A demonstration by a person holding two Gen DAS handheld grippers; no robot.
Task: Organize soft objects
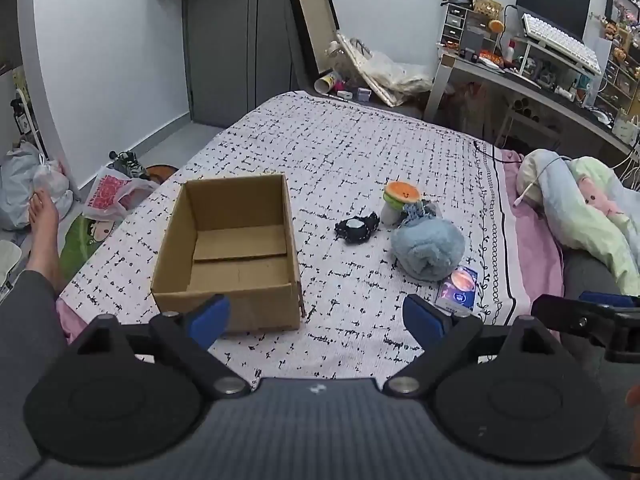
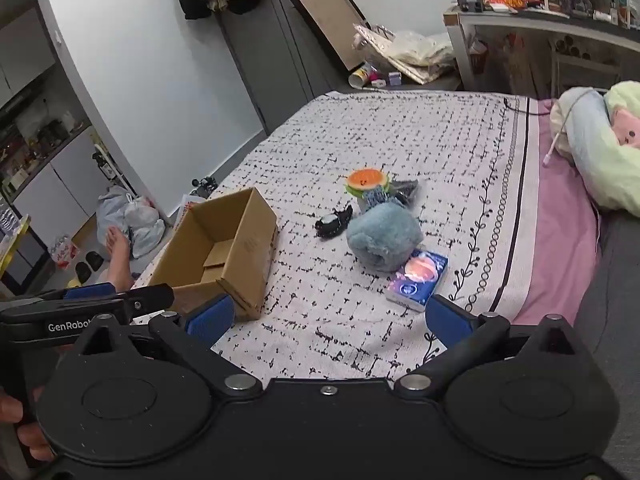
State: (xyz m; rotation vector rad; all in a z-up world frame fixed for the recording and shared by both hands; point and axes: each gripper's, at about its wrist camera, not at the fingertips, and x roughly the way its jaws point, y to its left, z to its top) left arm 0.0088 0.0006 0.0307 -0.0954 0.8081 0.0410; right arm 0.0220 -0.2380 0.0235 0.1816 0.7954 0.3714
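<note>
Currently both tools hover low over the near edge of the bed [image 1: 360, 152]. Left hand-held gripper [image 1: 316, 320]: blue pads spread wide, nothing between them. Right hand-held gripper [image 2: 328, 322]: likewise spread and empty. Cardboard box [image 1: 232, 248] sits open-topped on the patterned bedspread, left of the soft items, nothing visible inside. Well apart to its right: blue fluffy plush [image 1: 428, 248], touching a small packet [image 1: 458, 290] at its near side. Behind the plush, an orange-capped toy [image 1: 400, 196]; beside it a small black item [image 1: 357, 228], possibly fabric, too blurred to identify.
</note>
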